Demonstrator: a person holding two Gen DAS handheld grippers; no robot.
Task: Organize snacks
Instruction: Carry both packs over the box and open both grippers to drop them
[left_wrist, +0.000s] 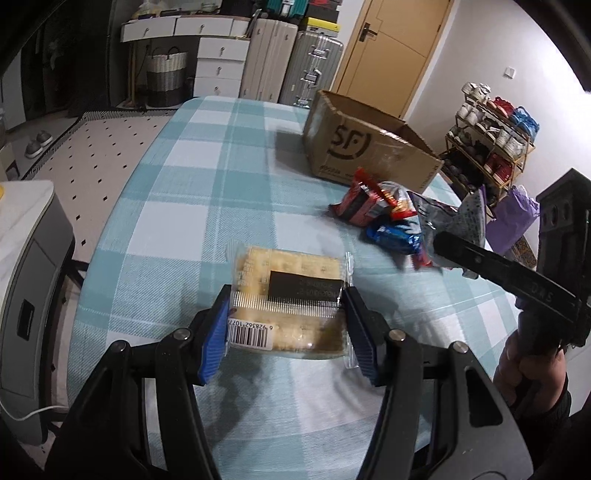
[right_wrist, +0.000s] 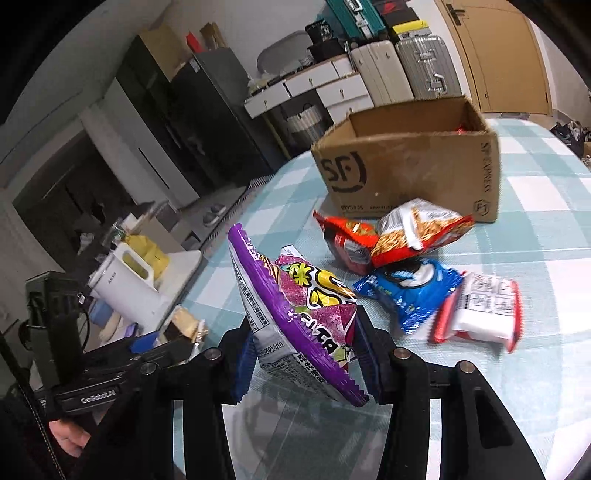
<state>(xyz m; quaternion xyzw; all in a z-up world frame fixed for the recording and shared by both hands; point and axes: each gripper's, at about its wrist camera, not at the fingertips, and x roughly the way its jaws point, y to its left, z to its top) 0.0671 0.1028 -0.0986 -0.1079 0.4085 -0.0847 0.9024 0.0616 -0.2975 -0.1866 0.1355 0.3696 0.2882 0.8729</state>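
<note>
Purple candy bag (right_wrist: 306, 317), long axis running diagonally away from the right gripper (right_wrist: 306, 354), pinched above the checked table (right_wrist: 535, 369). Cracker pack (left_wrist: 288, 295), long axis pointing away, clamped crosswise in the left gripper (left_wrist: 284, 325). Cardboard box (right_wrist: 410, 162) beyond loose snacks (right_wrist: 406, 236).

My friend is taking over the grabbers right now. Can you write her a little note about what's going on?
Left gripper: shut on the cracker pack.
Right gripper: shut on the purple candy bag.
Box: open, at the table's far side; something red shows inside.
Left on the table: red bag, noodle bag, blue pack, white pack.
Likely next: put both held snacks in the box.
</note>
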